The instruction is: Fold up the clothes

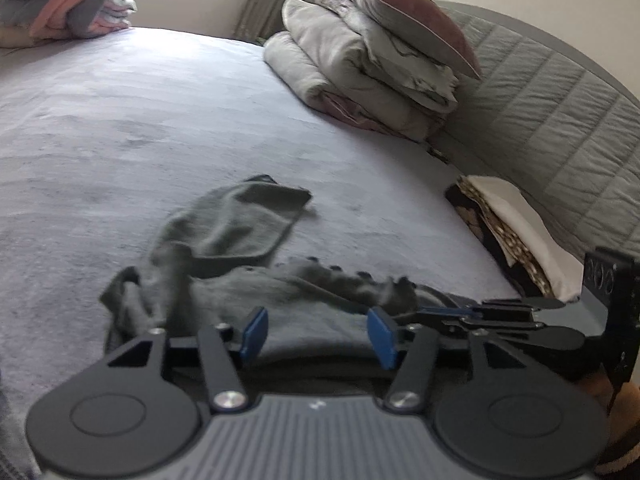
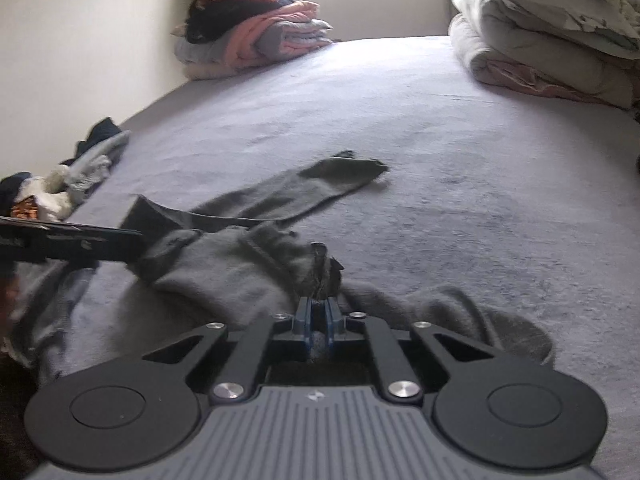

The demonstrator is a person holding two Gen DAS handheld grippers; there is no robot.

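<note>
Grey-green garment (image 2: 224, 276) lies rumpled at the bed's (image 2: 440, 160) near edge, mid-straightening — right gripper (image 2: 319, 312) pinches a bunched ridge of it, left gripper (image 1: 318, 336) gapes empty above it — so next, likely, comes a second hold to spread it.

Garment (image 2: 248, 264) on bed (image 2: 440, 140) near edge, bedding stack (image 1: 360, 72) behind right, folded pile (image 2: 256, 40) far corner
</note>
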